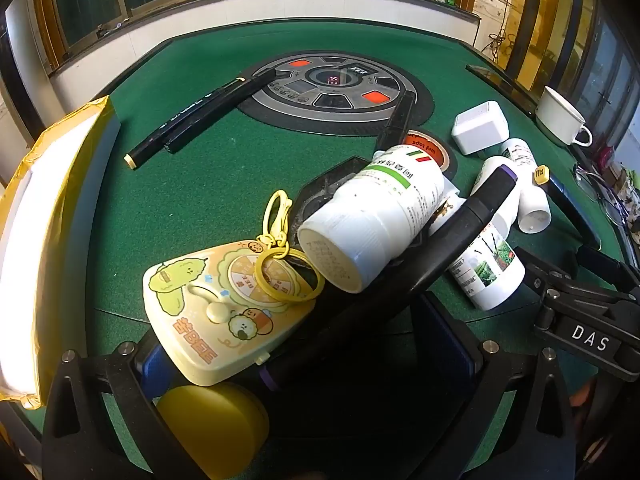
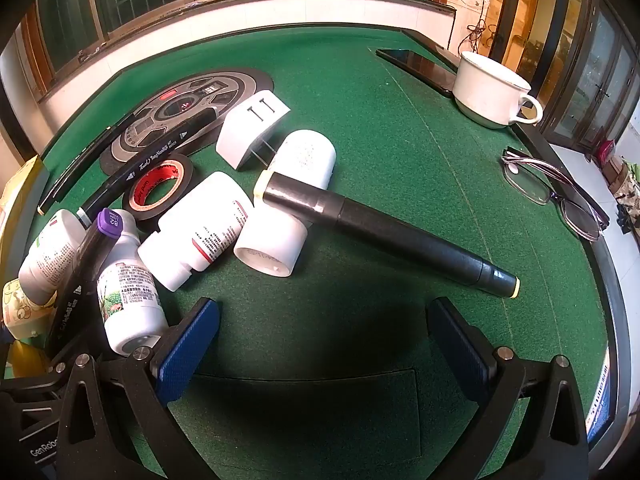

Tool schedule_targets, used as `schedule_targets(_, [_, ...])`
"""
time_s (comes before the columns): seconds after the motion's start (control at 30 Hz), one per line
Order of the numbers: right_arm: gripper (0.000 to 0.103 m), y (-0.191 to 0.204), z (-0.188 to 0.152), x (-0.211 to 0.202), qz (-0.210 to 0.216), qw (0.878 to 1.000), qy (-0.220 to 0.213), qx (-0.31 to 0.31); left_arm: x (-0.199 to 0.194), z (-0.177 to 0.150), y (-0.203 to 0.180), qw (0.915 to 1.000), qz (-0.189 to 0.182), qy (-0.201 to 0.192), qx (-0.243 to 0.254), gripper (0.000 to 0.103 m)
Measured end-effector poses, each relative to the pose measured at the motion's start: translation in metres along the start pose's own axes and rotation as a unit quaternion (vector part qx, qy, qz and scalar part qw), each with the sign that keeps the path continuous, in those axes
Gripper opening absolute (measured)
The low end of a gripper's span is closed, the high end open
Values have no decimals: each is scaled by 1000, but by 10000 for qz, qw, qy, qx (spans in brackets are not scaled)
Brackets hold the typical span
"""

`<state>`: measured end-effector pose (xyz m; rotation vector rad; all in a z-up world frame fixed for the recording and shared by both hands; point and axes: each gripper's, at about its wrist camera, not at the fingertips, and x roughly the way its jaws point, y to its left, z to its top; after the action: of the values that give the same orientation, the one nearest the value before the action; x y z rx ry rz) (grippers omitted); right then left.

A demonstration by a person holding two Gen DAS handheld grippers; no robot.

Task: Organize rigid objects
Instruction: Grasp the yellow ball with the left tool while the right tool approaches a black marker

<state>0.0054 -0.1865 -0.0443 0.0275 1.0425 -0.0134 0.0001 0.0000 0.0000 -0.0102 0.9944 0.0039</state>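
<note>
Bottles, markers, tape roll (image 2: 158, 188) and charger (image 2: 250, 134) cluster on green tabletop (image 2: 400, 160).
Purple-capped marker (image 1: 452, 240) lies across left gripper (image 1: 316, 360); jaws spread, whether gripping unclear. Right gripper (image 2: 322, 342): jaws spread, holding nothing, near black marker (image 2: 384, 228).

Bare green counter (image 2: 400, 128) between the black marker (image 2: 384, 232) and far-right cup (image 2: 490, 90), bottles (image 2: 200, 228), tape (image 2: 160, 188) and plug (image 2: 250, 132) crowding the left, glasses (image 2: 556, 196) along the right edge
</note>
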Motion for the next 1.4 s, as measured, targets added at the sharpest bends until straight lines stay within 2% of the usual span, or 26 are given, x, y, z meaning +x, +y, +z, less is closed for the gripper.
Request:
schedule_targets(0.53, [102,1,-1,2,19,10000,-3,-22,0,0,0,10000,-2,-5,0,103])
schedule_targets(0.83, [102,-3,4,2,404,9965,247,-687,-5,-9,5,9998,-102,11,182,103])
schedule_targets(1.03, [102,-7,-8,-3,735,9889,322,-1249,-8,-13,4,9997,-113,18,220,103])
schedule_targets(1.2, [102,-8,-12,-7,868,9806,661,-1626,-10,-14,6,9993,-200,86,312,103])
schedule_targets(1.27, [102,-8,-14,-10,925,9749,871,-1829,-11,-15,6,9984,-269,251,428,103])
schedule_targets(1.33, [101,-10,-21,-15,992,9669,1015,-2123,-16,-23,7,9980,-311,228,504,103])
schedule_targets(1.4, [101,-14,-29,-24,1050,9601,977,-2401,-22,-32,7,9974,-376,130,609,103])
